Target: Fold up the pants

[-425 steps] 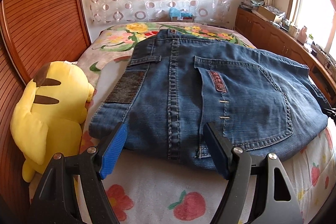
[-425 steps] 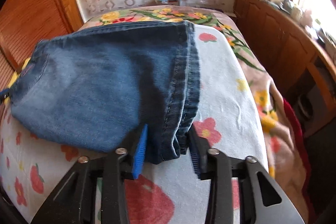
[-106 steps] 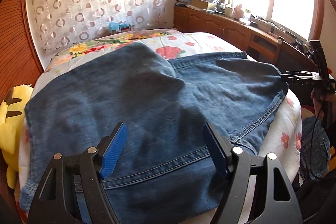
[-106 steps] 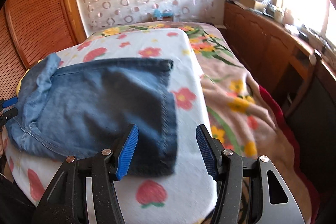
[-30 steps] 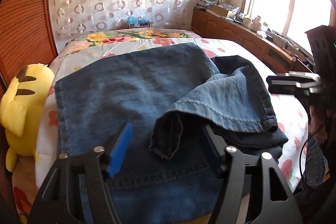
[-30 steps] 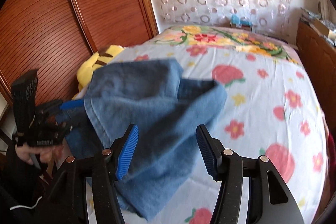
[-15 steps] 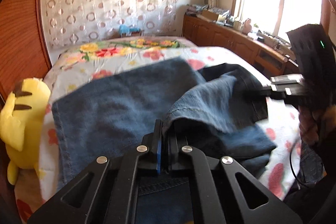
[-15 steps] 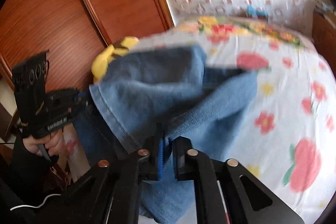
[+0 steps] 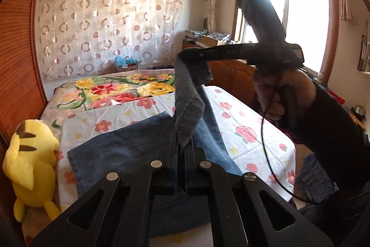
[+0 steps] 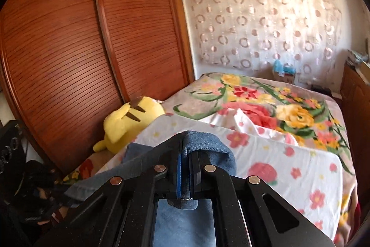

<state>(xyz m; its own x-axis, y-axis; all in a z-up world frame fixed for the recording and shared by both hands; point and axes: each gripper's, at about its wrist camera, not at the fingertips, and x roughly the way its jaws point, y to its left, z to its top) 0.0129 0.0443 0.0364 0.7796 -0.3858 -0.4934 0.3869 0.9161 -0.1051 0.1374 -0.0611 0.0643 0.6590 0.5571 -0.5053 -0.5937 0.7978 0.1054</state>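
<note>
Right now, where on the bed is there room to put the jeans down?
The white strawberry sheet lies bare between the jeans and the wooden cabinets. The floral blanket toward the circle-patterned curtain is free too. It is crowded near the yellow plush toy, beside the jeans' left edge.

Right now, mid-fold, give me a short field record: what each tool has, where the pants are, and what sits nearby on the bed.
left tool: shut on a fold of the jeans
right tool: shut on another part of the jeans, also seen raised at the right of the left wrist view
jeans: partly lifted between the tools, the rest lying on the floral sheet
yellow plush toy: on the bed's left edge, beside the jeans
fold status: not finished, cloth hanging in the air
</note>
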